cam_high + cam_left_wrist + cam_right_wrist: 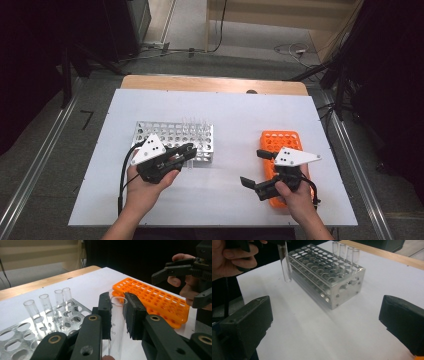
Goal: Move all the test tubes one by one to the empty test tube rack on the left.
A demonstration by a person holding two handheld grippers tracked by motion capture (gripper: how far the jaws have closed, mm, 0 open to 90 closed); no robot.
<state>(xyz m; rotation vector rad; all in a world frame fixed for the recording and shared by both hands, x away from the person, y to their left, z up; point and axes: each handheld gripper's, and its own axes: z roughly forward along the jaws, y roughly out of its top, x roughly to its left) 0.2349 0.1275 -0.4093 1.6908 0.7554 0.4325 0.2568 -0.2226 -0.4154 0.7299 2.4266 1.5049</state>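
Left gripper [186, 154] points toward 2 o'clock, clamped on a glass tube [117, 322] beside the metal rack [172, 135]. Right gripper [254, 169], jaws wide apart and holding nothing, points toward 9 o'clock beside the orange rack [280, 141].

Lab-style recording bench: white table [150, 200], metal test tube rack [172, 134] holding 4 glass tubes [344, 251], orange plastic rack [280, 141], floor cables [292, 50].

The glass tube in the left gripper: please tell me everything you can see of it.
The tube is a clear, empty glass test tube with an open rim, a rounded bottom and faint printed marks on its wall. The left gripper is shut on it just below the rim, its black pads pressing both sides. It hangs roughly upright above the white table, close beside the metal rack but outside its holes; whether they touch cannot be told.
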